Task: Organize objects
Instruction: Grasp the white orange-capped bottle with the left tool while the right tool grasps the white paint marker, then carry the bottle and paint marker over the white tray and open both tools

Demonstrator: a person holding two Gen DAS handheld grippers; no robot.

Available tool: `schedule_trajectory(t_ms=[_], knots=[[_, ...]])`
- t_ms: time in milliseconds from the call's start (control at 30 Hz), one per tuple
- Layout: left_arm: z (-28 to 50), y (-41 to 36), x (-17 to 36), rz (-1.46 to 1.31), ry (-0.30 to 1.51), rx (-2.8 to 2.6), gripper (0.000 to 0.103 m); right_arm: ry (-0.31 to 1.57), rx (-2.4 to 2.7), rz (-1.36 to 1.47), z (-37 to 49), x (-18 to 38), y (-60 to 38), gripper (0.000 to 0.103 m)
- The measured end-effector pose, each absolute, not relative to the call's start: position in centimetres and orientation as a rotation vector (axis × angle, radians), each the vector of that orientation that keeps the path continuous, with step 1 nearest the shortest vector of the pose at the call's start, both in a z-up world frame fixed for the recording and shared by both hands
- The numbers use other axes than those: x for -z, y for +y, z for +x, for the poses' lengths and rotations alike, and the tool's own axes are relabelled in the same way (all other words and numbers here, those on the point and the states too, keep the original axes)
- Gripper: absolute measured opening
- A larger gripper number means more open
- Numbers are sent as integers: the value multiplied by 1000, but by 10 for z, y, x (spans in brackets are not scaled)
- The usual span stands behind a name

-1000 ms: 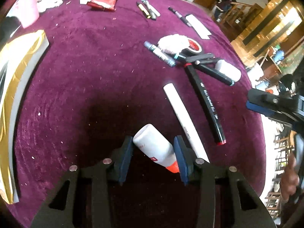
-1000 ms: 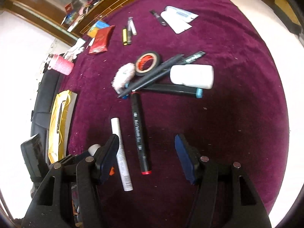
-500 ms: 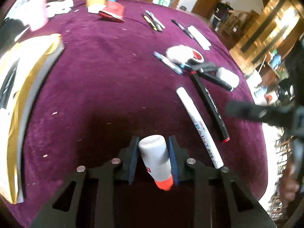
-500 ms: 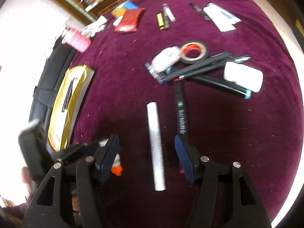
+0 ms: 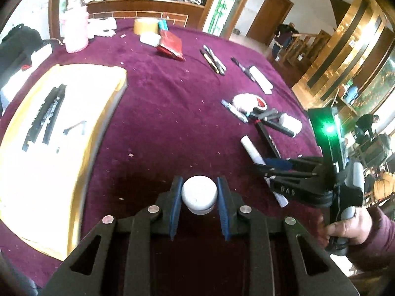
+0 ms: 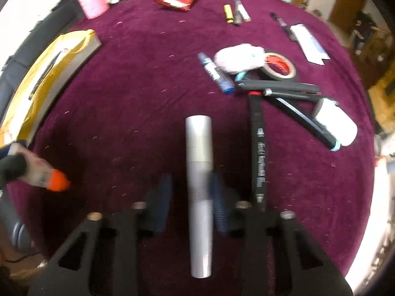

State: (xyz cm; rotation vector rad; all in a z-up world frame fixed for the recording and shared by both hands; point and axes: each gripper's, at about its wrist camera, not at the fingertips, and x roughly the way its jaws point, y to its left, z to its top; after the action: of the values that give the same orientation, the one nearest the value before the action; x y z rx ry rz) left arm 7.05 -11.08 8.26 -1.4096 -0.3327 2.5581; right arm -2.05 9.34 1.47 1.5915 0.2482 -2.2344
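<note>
The left hand-held gripper (image 5: 199, 198) is pinched on a small white glue bottle (image 5: 199, 195), whose flat round base faces the left wrist camera, so the long axis runs along the fingers and away from the lens. In the right wrist view the same bottle is seen at the left edge, its orange cap (image 6: 58, 183) pointing right and slightly down, clear of the purple cloth of the counter (image 6: 148, 98).

The right hand-held gripper (image 6: 189, 193) is closing around a white paint marker (image 6: 199, 172); its blue pads are blurred, the right one looks to be at the barrel, while a gap shows on the left, so firm contact cannot be told. The marker's long axis runs straight away from the right wrist camera, in line with the fingers, one end beneath the gripper body and the other pointing toward the far clutter.

Just right of it a black marker (image 6: 258, 148) lies nearly parallel, red end far. Beyond are a tape roll (image 6: 280, 67), a white bottle (image 6: 335, 125) and a blue-capped pen (image 6: 217, 74). A gold-edged tray (image 5: 61, 133) lies at the left.
</note>
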Motion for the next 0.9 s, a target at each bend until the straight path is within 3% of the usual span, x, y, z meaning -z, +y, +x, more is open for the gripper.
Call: schedule_trajectory(t_ms=[467, 900], knots=[[88, -215, -99, -1385, -457, -2648, 23, -440, 2083, 1617, -20, -49, 105, 12], [71, -301, -78, -1583, -413, -2638, 23, -525, 1816, 1563, -27, -69, -34, 13]])
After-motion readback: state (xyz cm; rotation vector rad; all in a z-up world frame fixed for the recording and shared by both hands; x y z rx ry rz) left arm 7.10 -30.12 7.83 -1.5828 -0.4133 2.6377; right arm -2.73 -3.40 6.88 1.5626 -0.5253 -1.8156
